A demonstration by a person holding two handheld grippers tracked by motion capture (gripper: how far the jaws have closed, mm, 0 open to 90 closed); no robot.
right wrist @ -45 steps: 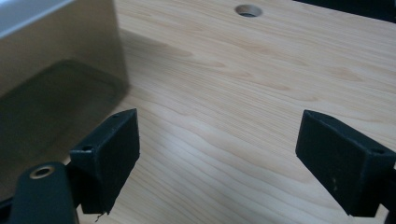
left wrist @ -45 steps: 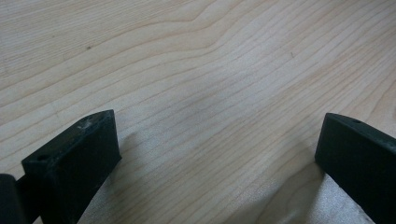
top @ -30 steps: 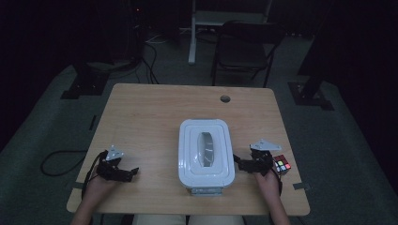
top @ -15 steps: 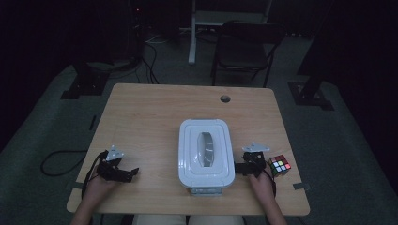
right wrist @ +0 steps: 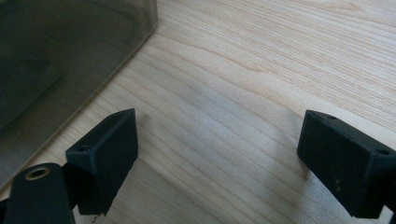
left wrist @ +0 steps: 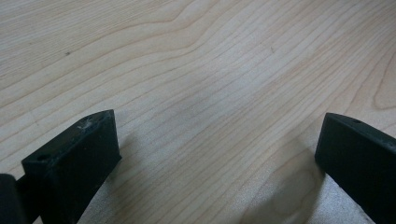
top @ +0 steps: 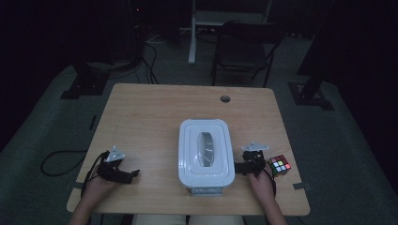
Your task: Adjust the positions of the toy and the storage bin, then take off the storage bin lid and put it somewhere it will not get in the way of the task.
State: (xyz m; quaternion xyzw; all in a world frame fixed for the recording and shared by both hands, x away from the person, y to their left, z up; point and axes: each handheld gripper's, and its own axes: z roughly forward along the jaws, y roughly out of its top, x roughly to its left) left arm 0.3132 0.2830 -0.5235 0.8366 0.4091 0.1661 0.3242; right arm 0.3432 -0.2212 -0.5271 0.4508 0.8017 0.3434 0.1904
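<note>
in the high view the white lidded box (top: 206, 157) is seen in the middle of the wooden table (top: 155, 117), with the right gripper (top: 244, 167) just beside its right wall and a colour cube (top: 279, 165) just right of that gripper. the left gripper (top: 133, 174) is set well apart, near the left front edge. in the right gripper view the box's clear wall (right wrist: 65, 60) is shown at left, untouched; the jaws have just been opening, nothing between them. in the left gripper view jaws are spread wide over bare wood.
</note>
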